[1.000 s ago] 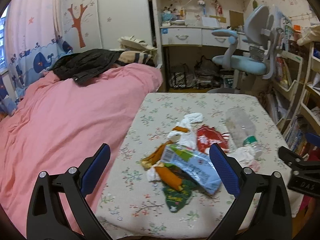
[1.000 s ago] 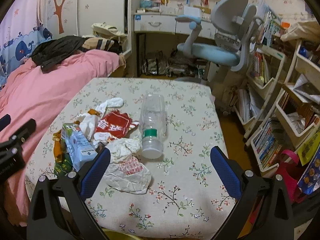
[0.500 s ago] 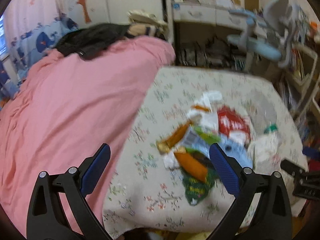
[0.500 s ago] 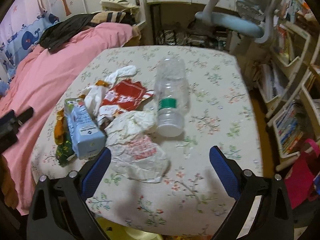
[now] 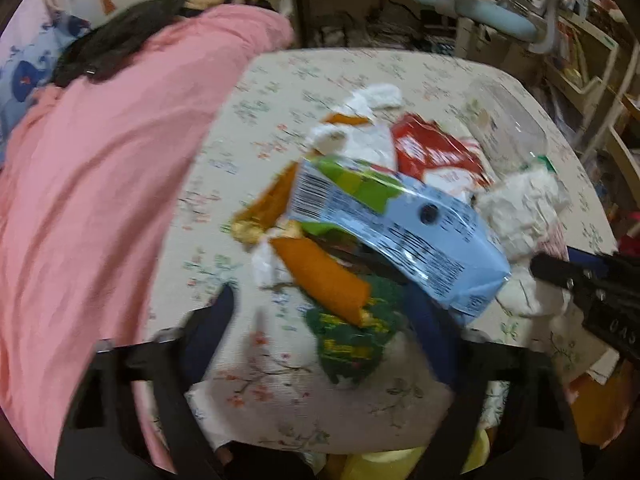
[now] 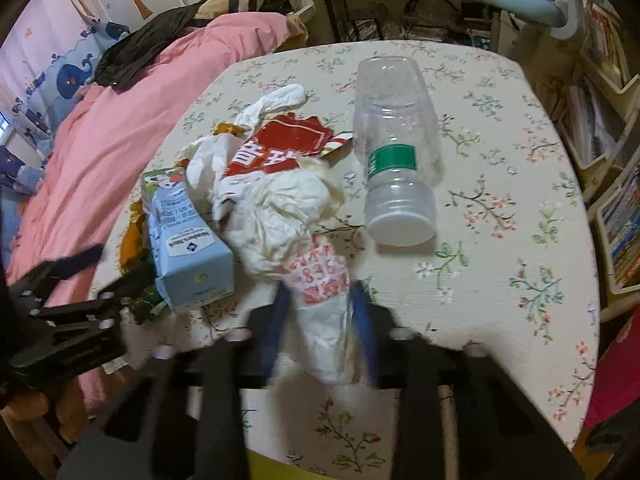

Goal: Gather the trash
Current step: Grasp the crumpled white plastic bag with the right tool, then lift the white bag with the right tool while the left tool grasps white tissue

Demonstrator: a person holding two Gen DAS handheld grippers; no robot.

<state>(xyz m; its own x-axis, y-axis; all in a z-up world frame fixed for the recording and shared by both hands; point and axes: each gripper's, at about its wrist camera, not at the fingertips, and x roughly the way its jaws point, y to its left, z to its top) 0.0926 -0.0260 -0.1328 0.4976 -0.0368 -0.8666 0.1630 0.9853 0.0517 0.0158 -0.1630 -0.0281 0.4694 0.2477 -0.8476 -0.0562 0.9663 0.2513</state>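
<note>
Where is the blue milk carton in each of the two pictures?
Left wrist view: the blue carton lies in the middle, on top of the wrappers, just beyond the left gripper.
Right wrist view: the carton is at the left, beside the crumpled white paper.
Shared landmark: the red wrapper just beyond the carton.

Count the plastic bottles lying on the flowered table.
1. The clear plastic bottle lies on its side on the table, right of the trash pile, cap end toward the camera. Another could be hidden under the pile.
</note>
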